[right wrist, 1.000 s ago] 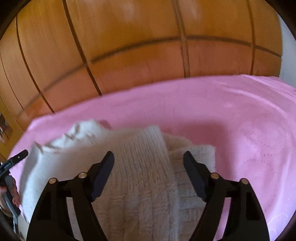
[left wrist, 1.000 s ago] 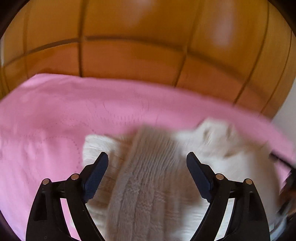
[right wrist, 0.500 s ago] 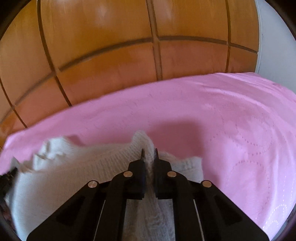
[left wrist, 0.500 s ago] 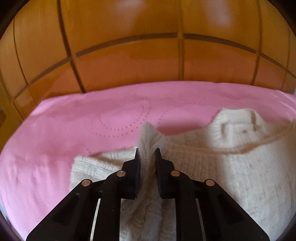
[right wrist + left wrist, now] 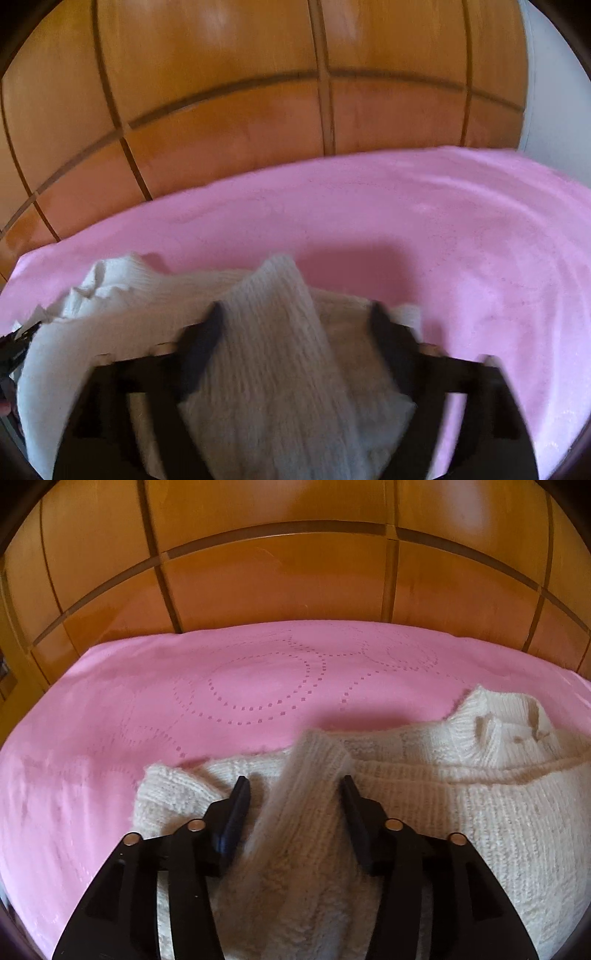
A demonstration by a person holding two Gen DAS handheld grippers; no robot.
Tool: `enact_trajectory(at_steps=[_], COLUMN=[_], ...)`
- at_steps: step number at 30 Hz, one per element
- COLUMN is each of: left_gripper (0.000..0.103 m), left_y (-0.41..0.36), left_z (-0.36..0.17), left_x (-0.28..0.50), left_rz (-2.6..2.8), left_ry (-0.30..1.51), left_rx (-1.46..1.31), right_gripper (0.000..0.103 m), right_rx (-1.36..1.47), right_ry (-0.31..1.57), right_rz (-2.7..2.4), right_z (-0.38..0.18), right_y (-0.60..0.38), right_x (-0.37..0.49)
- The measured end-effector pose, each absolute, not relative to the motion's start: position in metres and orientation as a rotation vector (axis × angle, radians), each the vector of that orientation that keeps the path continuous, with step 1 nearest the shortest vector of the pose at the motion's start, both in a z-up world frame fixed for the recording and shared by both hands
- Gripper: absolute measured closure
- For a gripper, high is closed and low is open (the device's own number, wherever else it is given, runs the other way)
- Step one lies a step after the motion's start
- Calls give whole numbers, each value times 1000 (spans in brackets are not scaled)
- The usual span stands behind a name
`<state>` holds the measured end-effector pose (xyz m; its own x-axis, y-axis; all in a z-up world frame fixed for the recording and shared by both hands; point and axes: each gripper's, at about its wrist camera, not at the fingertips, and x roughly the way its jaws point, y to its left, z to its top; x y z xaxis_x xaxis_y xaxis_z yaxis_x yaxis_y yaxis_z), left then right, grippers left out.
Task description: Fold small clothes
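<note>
Backing everything is a panelled wooden wall [image 5: 277,576], far ahead of both tongs, its boards split by darker grooves; in the right view a pale strip [image 5: 546,92] shows at its right edge. Below it spreads a pink bedspread [image 5: 147,709], filling the ground ahead of the fingers and to either side, stitched with dotted rings in the left view and smoother in the right one [image 5: 443,229].

On the bedspread lies a cream knitted sweater [image 5: 498,812], directly under and just ahead of both tongs. From the left view its body runs off to the right of the fingers, with the ribbed collar [image 5: 495,723] ahead and to the right. From the right view the body [image 5: 122,314] lies to the left.

The left tongs [image 5: 293,794] stand released, jaws spread, with a ribbed sleeve [image 5: 306,786] rising between them, close to the right jaw; contact is unclear. The right tongs [image 5: 295,317] are blurred but likewise spread wide, a sleeve [image 5: 273,332] lying loose between the jaws.

No brand, label or writing can be read on anything.
</note>
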<state>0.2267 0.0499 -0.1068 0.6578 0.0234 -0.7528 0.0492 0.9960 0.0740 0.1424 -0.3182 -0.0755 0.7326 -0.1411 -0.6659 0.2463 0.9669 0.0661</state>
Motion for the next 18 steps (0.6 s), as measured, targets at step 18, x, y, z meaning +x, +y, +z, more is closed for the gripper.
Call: enact_trajectory(at_steps=[18], left_gripper=[21], left_y=[62], left_z=[-99], left_x=[201], left_rz=[8], left_ry=[817], left_rx=[78], right_gripper=[2], right_rx=[23], right_ry=[783], right_rz=[-228], right_z=[-104], right_y=[-272], right_x=[137])
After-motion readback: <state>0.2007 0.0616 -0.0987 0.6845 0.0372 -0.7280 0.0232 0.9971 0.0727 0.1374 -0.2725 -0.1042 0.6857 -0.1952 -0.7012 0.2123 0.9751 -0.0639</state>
